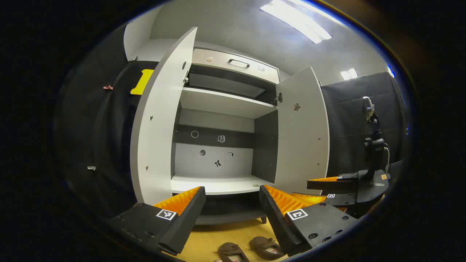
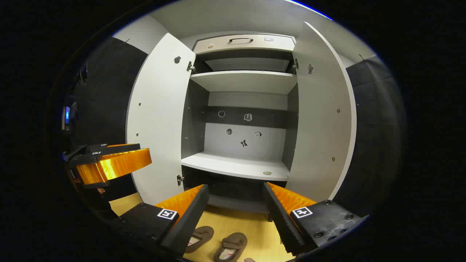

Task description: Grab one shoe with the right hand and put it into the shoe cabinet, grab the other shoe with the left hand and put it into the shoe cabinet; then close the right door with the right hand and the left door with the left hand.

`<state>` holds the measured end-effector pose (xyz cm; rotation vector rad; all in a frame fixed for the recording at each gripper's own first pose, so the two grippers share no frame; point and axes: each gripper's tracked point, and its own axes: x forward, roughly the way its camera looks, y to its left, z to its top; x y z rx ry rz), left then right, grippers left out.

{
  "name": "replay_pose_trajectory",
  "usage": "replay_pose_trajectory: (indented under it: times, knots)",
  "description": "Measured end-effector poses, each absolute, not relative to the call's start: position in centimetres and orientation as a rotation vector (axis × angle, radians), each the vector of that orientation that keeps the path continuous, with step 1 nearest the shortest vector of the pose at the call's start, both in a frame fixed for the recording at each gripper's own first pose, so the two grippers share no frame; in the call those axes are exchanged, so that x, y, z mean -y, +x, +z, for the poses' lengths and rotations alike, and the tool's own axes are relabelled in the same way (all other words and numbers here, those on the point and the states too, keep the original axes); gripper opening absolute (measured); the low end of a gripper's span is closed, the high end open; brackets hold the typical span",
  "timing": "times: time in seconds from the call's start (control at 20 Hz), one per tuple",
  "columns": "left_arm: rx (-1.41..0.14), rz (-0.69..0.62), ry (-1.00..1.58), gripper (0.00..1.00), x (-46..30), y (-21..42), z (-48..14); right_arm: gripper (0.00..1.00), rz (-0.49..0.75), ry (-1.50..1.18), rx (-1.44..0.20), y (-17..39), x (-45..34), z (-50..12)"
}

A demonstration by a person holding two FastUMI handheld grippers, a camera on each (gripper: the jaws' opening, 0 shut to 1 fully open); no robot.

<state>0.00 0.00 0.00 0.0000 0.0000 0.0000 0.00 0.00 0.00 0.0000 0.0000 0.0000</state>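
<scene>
Two brown shoes lie side by side on the wooden floor in front of the shoe cabinet (image 1: 218, 183) (image 2: 236, 165), whose two doors stand wide open. In the left gripper view they are one shoe (image 1: 232, 251) and the other shoe (image 1: 265, 247), low between my fingers. In the right gripper view they appear as a left shoe (image 2: 199, 237) and a right shoe (image 2: 230, 246). My left gripper (image 1: 231, 207) is open above them, holding nothing. My right gripper (image 2: 235, 209) is also open and empty. The shelves inside are bare.
The left door (image 1: 160, 120) (image 2: 158, 116) and right door (image 1: 302, 131) (image 2: 322, 116) swing out toward me. A drawer with a handle (image 1: 238, 63) tops the cabinet. The other gripper (image 1: 342, 187) (image 2: 109, 163) shows off to the side. A camera stand (image 1: 373, 145) rises at the right.
</scene>
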Motion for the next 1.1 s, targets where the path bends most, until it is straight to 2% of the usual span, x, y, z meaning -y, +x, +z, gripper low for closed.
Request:
replay_pose_trajectory:
  times: [1.1]
  knots:
    - [0.015,0.003,-0.008,0.94,-0.7,-0.5,0.3,0.98,-0.01,-0.006,-0.028,-0.4,-0.9,-1.1]
